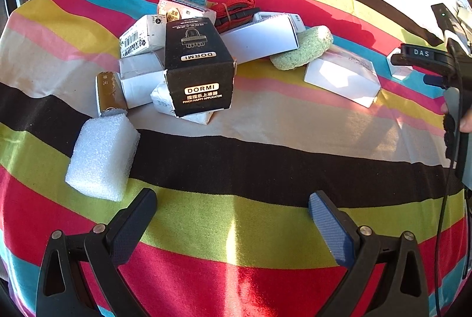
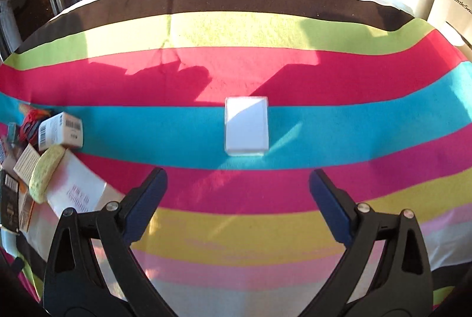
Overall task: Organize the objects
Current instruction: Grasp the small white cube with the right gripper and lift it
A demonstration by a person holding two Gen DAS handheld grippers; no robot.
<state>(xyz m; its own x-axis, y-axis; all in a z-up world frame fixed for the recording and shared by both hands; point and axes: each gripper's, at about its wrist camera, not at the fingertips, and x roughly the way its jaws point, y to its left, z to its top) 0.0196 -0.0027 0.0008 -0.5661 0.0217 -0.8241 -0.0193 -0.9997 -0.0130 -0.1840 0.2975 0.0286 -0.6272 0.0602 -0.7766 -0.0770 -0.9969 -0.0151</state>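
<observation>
Left tool (image 1: 233,203) released, empty, hovering over striped bench (image 1: 265,157). Right tool (image 2: 238,182) released too, empty, lined up behind small white box (image 2: 246,125).

Progress, my read: early. One box set apart; rest unsorted.
- Pile at 11-12 o'clock, left view: black DORMI box (image 1: 198,66) on top, long axis toward camera, label end facing 6.
- White carton (image 1: 342,78) alone at 2.
- Foam block (image 1: 103,157) at 9, long axis roughly 12-6.
- Green sponge (image 1: 302,47) leaning on pile, long axis 1-7.
- Small white box, right view: dead ahead at 12, lying flat, long axis 12-6.

Striped cloth-covered table (image 1: 265,157) — heaped boxes (image 1: 165,63), foam block (image 1: 103,157), green sponge (image 1: 303,47), lone white box (image 2: 246,126).
</observation>
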